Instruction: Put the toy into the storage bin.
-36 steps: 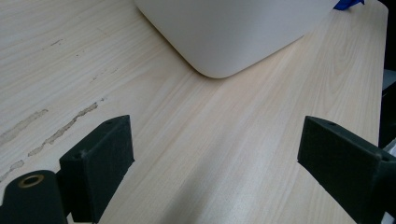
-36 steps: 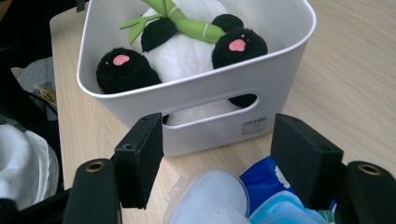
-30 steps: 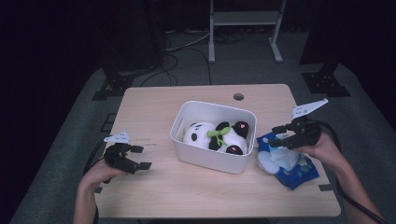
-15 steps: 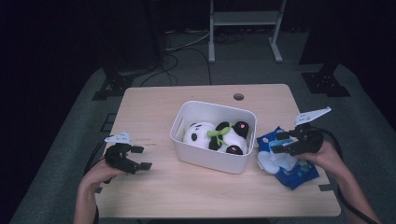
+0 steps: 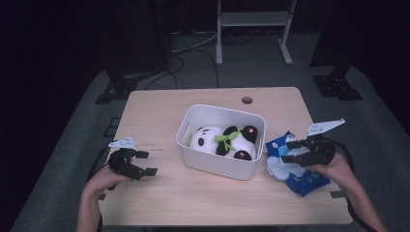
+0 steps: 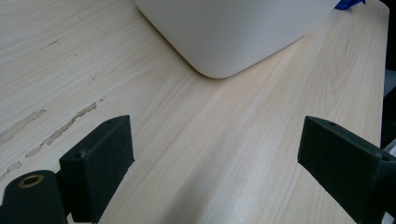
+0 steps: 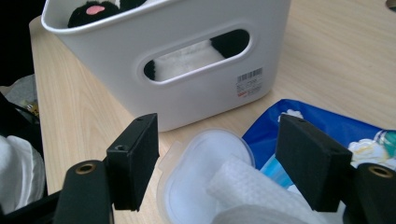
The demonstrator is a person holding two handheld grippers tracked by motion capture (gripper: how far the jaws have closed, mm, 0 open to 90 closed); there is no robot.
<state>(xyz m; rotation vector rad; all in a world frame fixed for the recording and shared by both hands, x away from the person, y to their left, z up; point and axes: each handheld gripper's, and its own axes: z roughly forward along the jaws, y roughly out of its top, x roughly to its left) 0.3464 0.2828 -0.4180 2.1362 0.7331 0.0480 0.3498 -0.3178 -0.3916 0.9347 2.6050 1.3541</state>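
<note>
Right claw (image 5: 289,151) dropped lower right of frame onto the blue wipes pack (image 5: 295,175), jaws just widened, wipe (image 7: 252,189) between them ungripped. Left claw (image 5: 147,163) parked lower left, wide open, empty. Pack sits just beside white bin (image 5: 220,164) on table (image 5: 159,108).

The surface (image 5: 159,116) is being lit evenly from overhead in the high view, while the surrounding floor is being left dim and nearly black. Soft shadows are being cast beneath the white bin (image 5: 220,159). In both gripper views, the near jaws are being rendered slightly blurred.
</note>
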